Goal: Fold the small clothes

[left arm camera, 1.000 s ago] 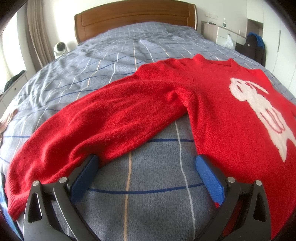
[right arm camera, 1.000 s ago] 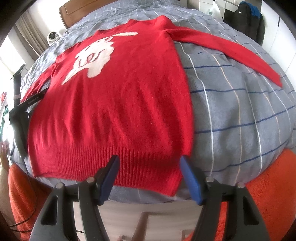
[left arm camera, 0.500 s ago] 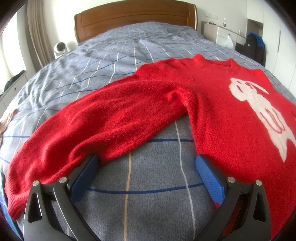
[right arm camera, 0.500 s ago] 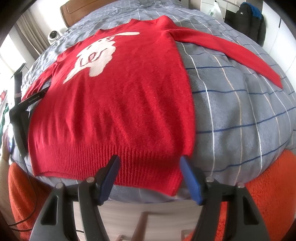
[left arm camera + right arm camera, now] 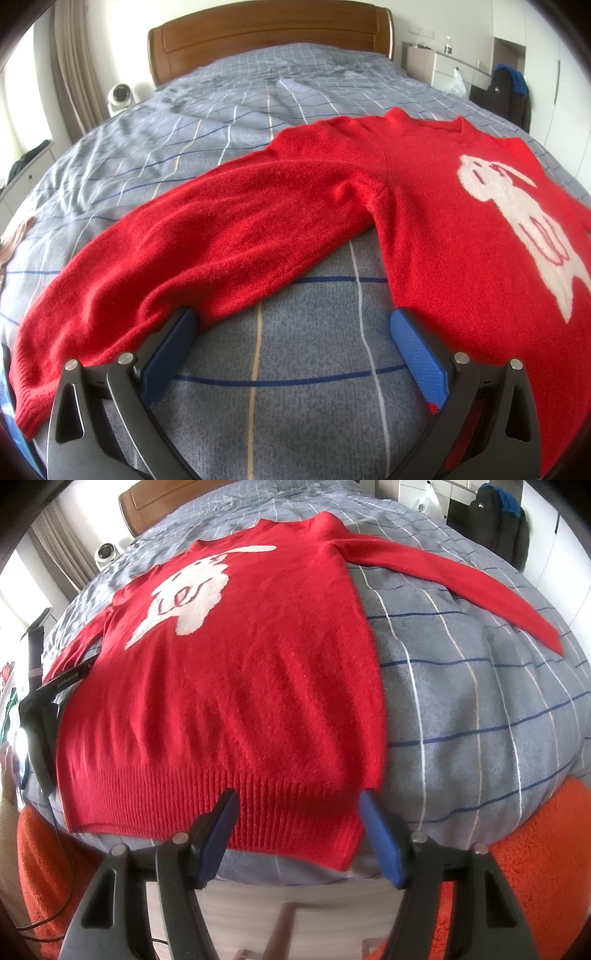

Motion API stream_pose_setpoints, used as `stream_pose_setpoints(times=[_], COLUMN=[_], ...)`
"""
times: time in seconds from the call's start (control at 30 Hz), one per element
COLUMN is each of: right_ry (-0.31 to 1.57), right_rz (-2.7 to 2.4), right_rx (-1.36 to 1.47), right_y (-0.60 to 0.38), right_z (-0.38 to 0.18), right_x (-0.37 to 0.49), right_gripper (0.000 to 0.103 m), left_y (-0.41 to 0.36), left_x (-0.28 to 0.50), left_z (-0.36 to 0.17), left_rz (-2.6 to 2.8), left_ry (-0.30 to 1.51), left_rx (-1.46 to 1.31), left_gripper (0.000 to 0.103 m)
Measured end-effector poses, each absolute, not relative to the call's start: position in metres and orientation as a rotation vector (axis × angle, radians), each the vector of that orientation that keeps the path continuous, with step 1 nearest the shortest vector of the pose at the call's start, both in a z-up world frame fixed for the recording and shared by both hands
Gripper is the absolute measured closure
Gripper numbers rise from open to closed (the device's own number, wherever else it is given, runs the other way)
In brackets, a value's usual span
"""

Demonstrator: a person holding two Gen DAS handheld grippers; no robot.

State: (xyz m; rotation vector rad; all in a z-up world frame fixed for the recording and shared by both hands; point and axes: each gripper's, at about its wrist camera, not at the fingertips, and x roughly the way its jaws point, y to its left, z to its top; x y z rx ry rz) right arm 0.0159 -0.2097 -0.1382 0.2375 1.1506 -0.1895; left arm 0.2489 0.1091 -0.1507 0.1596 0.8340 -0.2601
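And here's the setup: a fuzzy red knitted sweater with a white cartoon animal on its chest (image 5: 236, 686) lies flat and face up on the bed with the grey-blue checked cover (image 5: 480, 701), neckline toward the wooden headboard (image 5: 266, 40), ribbed hem right at the foot edge, where it just overhangs. Both sleeves are spread out to the sides, away from the body. That looks like the layout you want before a fold, every edge exposed and easy to reach.

The left hand-held gripper (image 5: 291, 343) hovers low with its blue pads wide apart and nothing between them but bare bed cover. One pad sits just beside the lower edge of the long red sleeve (image 5: 207, 236), the other beside the sweater's side seam. By my read it's lined up on that armpit gap so it can take either the sleeve or the side edge.

Over at the foot edge, the right hand-held gripper (image 5: 299, 834) points steeply down, jaws apart and straddling the corner of the ribbed hem (image 5: 280, 812). The knit lies between the pads, though I see no pinch on it. That's a sensible spot: the hem corner is the handle for carrying the body upward.

Nothing is folded yet, so this looks like the very start.
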Motion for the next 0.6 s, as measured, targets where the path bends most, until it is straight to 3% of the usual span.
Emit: stream_pose_setpoints(times=[0.6], right_ry=[1.159], right_rz=[-0.2], right_rx=[0.264], right_y=[-0.218], right_z=[-0.145], right_x=[0.016], right_gripper=[0.036], left_y=[0.109], left_x=[0.249], left_z=[-0.151], left_rz=[-0.26], left_ry=[0.834], left_rx=[0.16], left_gripper=[0.0])
